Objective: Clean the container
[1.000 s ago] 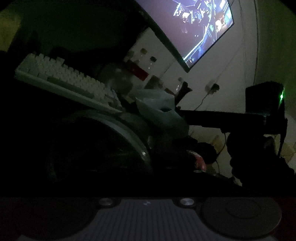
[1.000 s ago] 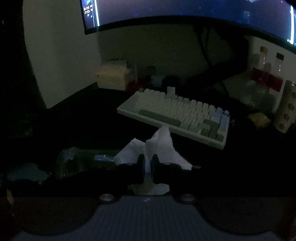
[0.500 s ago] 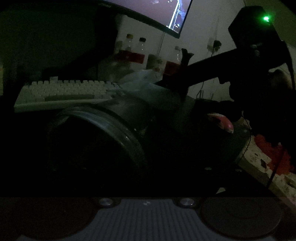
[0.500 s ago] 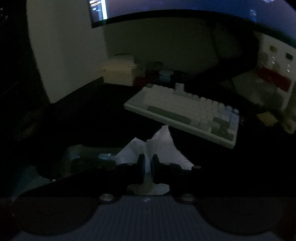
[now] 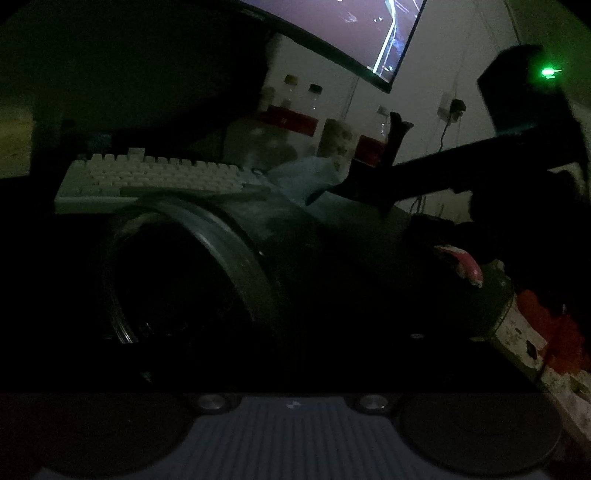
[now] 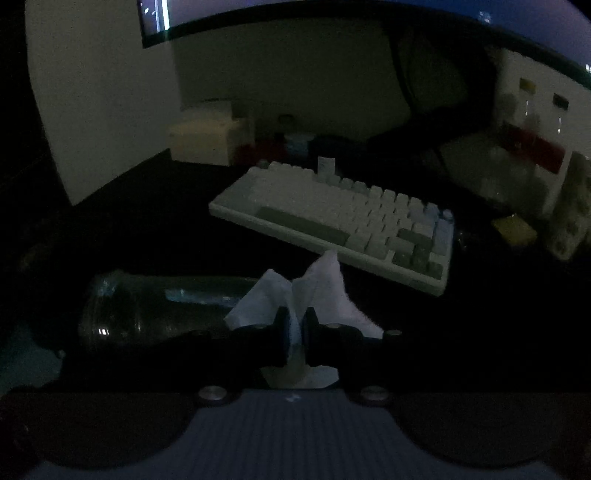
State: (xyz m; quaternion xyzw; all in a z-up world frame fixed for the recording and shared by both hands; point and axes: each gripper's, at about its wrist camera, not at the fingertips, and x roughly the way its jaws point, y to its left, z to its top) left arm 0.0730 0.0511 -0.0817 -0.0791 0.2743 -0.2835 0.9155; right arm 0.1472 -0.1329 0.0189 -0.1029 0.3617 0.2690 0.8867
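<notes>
The scene is very dark. A clear cylindrical container (image 5: 240, 258) lies on its side and fills the left wrist view, its round rim at the left. My left gripper (image 5: 284, 332) sits around it; its fingers are lost in the dark, but the container stays fixed in this view. My right gripper (image 5: 369, 184) reaches in from the right, shut on a white tissue (image 5: 314, 173) that rests on the container's top. In the right wrist view the right gripper (image 6: 294, 325) pinches the tissue (image 6: 325, 288), with the container (image 6: 147, 306) just to its left.
A white keyboard (image 6: 332, 221) lies on the dark desk behind the container. A lit monitor (image 5: 351, 33) hangs above. Bottles with red labels (image 6: 532, 140) stand at the right, and a pale box (image 6: 207, 140) at the back left. A small yellow object (image 6: 513, 229) lies near the bottles.
The left view has swung level: keyboard and monitor went from tilted to upright while the container kept its place. The right gripper and tissue stayed on the container.
</notes>
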